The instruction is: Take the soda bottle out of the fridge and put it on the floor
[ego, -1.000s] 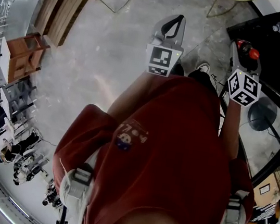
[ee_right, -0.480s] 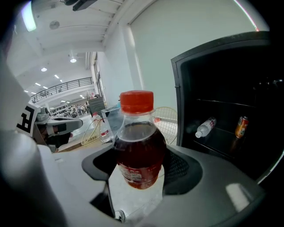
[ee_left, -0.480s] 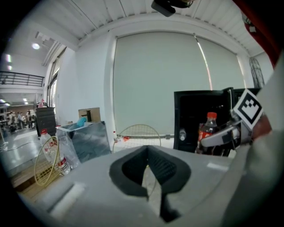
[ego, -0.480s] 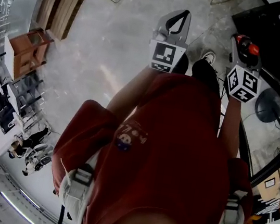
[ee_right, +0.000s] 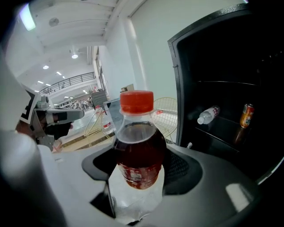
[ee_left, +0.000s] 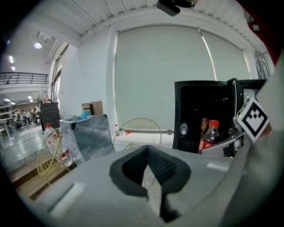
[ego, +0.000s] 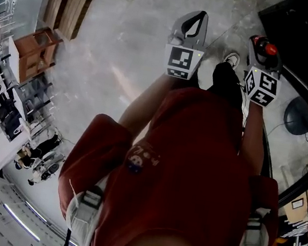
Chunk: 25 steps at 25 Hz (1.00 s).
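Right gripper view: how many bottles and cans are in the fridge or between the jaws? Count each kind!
Soda bottle with a red cap, gripped between the jaws: 1
Clear bottle lying in the fridge: 1
Can in the fridge: 1
Total: 3

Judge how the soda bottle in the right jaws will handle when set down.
Soda bottle shows dark liquid up to its shoulder, so probably hefty. Tall and narrow: likely tips if released tilted. Smooth plastic could slip in the right gripper.
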### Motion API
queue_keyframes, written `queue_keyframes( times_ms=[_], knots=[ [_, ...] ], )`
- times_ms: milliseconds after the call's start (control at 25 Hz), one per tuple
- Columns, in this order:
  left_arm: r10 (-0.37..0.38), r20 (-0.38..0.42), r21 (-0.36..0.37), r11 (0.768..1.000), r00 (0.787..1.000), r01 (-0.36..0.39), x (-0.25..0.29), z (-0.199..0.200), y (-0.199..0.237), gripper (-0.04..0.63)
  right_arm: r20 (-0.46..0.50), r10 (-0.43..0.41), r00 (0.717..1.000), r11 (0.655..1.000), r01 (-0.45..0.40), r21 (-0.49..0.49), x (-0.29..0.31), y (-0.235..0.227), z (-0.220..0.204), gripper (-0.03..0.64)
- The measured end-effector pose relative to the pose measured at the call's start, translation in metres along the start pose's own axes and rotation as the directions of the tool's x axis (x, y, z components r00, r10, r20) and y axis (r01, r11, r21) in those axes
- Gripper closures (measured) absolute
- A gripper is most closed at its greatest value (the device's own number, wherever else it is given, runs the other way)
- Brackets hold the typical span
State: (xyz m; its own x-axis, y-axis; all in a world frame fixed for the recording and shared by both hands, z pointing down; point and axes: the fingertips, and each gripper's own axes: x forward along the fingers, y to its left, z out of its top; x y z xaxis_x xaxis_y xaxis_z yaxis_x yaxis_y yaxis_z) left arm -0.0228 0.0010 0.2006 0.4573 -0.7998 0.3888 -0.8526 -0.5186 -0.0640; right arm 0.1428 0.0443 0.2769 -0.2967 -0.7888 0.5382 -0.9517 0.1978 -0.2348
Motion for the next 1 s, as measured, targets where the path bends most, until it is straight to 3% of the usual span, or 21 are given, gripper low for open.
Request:
queue_keyframes(
  times_ms=[200, 560, 800, 1000],
  knots=[
    [-0.031, -0.021, -0.035, 0.999, 0.999, 0.03, -0.003, -0.022, 0.021, 0.597, -0.024, -0.022, 0.999, 1.0, 0.021, -0.019, 0.012, 0.019, -0.01, 0.313],
    [-0.147, -0.059, 0.004, 0.989, 0.987, 0.148, 0.019, -0.067, 0.05, 0.597, -0.091, -0.037, 0.995, 0.999, 0.036, -0.008, 0.055, 0.061, -0.046, 0.313],
    [-0.207, -0.1, 0.01, 0.978, 0.973, 0.209, 0.047, -0.12, 0.057, 0.597, -0.132, -0.069, 0.989, 0.998, 0.069, -0.001, 0.091, 0.068, -0.089, 0.313],
    [-0.237, -0.116, -0.031, 0.972, 0.965, 0.234, 0.067, -0.18, 0.061, 0.597, -0.161, -0.095, 0.982, 0.995, 0.099, 0.017, 0.124, 0.058, -0.136, 0.313]
  ],
)
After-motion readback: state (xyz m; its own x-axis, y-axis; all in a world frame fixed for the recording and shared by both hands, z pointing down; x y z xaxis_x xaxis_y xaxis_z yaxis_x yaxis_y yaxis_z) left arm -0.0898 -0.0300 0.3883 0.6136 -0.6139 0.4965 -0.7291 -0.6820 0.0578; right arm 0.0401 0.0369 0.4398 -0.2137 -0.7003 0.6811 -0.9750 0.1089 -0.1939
